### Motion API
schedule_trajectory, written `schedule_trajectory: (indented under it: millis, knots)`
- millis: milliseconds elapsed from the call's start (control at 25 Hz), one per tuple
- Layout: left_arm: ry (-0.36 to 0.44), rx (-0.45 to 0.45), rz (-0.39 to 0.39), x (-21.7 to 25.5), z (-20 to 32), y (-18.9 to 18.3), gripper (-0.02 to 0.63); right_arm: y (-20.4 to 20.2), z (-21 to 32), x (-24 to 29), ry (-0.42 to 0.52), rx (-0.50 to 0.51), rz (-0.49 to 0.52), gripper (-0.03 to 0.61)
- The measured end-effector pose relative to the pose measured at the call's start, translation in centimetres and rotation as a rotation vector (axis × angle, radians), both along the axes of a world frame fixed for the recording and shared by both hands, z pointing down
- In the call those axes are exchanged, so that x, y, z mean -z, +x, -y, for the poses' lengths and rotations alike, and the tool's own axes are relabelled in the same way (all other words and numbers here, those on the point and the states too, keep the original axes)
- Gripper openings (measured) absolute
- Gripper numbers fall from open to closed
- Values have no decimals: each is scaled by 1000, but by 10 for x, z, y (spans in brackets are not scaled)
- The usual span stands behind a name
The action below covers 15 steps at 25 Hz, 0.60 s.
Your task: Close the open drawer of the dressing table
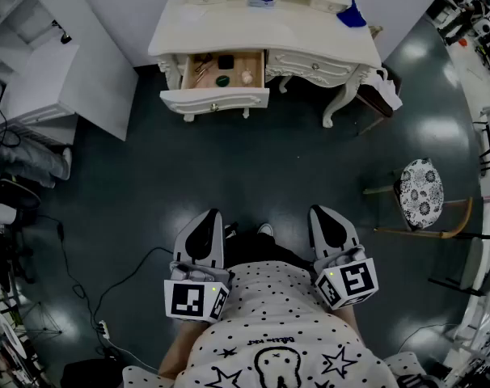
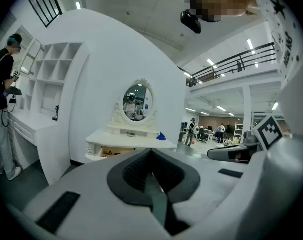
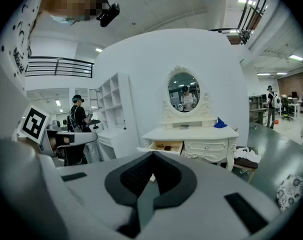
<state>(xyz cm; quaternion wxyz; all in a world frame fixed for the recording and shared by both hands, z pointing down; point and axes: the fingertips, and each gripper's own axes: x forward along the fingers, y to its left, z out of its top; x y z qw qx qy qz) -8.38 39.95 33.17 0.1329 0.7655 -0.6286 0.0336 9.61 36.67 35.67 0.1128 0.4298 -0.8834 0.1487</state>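
A white dressing table [image 1: 265, 35] with an oval mirror stands against the far wall. Its left drawer [image 1: 217, 79] is pulled out and holds several small items. The same drawer [image 3: 164, 146] shows in the right gripper view, and the table [image 2: 131, 139] also in the left gripper view. My left gripper [image 1: 206, 226] and right gripper [image 1: 326, 221] are held close to the person's body, well short of the table. Both point toward it, shut, with nothing between their jaws.
A chair with a patterned round seat [image 1: 421, 194] stands at the right. White shelving and a counter [image 1: 43, 79] fill the left side, with cables [image 1: 75, 273] on the dark floor. A dark bench [image 1: 378, 91] with cloth sits right of the table. People stand in the background.
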Motion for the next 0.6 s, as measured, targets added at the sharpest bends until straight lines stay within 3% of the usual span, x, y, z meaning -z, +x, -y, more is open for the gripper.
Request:
schedule_trajectory:
  millis: [600]
  knots:
    - [20, 30, 2, 3, -5, 11, 12, 14, -2, 1, 13, 18, 7, 9]
